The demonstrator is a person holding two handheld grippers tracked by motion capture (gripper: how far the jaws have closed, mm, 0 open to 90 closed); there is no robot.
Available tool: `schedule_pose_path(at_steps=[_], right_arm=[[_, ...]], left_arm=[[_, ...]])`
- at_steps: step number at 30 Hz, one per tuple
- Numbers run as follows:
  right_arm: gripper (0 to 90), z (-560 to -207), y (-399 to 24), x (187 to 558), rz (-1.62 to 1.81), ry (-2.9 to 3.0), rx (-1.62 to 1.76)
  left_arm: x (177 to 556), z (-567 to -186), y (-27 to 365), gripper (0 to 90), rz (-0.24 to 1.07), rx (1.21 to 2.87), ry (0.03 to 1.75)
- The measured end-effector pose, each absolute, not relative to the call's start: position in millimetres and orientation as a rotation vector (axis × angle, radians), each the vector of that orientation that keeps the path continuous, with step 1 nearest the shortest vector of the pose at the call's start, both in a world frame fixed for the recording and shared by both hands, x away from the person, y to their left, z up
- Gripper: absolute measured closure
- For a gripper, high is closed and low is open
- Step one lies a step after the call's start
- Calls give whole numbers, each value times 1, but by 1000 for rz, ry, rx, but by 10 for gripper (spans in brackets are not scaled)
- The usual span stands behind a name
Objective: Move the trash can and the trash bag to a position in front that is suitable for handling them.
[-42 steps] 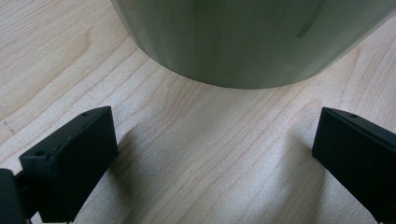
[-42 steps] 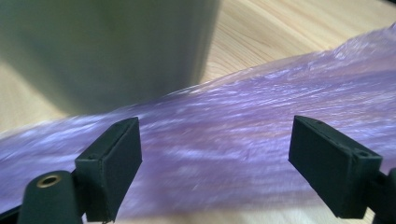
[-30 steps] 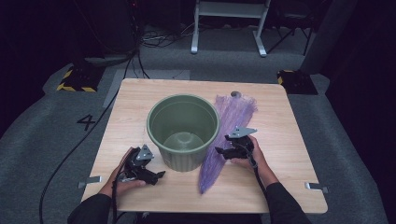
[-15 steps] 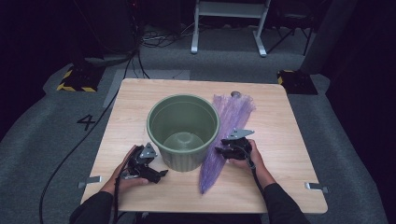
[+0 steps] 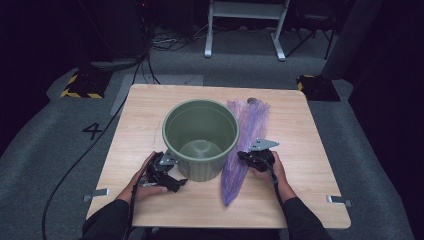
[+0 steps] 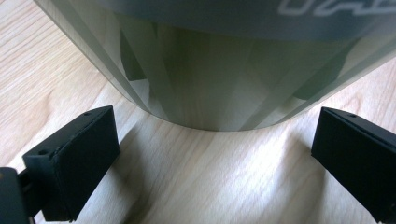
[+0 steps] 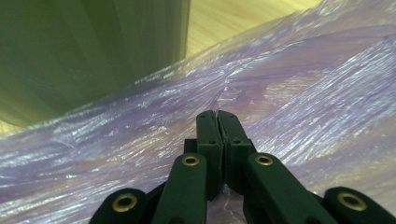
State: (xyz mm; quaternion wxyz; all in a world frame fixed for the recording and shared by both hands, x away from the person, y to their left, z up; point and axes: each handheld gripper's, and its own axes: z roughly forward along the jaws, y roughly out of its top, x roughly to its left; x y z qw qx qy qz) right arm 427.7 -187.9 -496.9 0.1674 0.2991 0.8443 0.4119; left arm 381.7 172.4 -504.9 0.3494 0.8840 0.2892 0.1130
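Note:
A green plastic bin [image 5: 200,137] stands upright and empty in the middle of the wooden table [image 5: 300,125]. A long purple plastic bag [image 5: 245,145] lies flat along its right side. My left gripper [image 5: 175,176] sits low at the bin's front left. It is open, its jaws wide on either side of the bin's base [image 6: 224,70] without touching it; the left gripper [image 6: 210,154] has only bare wood between its jaws. My right gripper [image 5: 247,157] has just been closing, and the right gripper [image 7: 217,114] is now shut, pinching a fold of the purple bag [image 7: 303,93] beside the bin wall [image 7: 84,51].
Grey carpet surrounds the table. A black cable [image 5: 75,170] trails off to the left, and a metal stand [image 5: 245,30] is behind the table. Metal brackets [image 5: 337,200] stick out at the table's front corners.
My left hand has slid a little to the right, closer to the bin's base. The right hand has stayed at the bag.

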Motion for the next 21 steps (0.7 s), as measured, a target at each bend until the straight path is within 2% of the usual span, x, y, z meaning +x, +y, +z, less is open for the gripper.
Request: schedule_pose_path(at_steps=[8, 15, 21], right_arm=[[900, -487, -205, 425, 1220, 2337, 876], [900, -463, -224, 416, 1384, 2221, 890], [900, -454, -228, 411, 1432, 2181, 877]], left_arm=[[388, -505, 160, 4, 279, 2300, 713], [391, -504, 148, 4, 273, 2311, 683], [387, -505, 149, 4, 260, 2308, 671]])
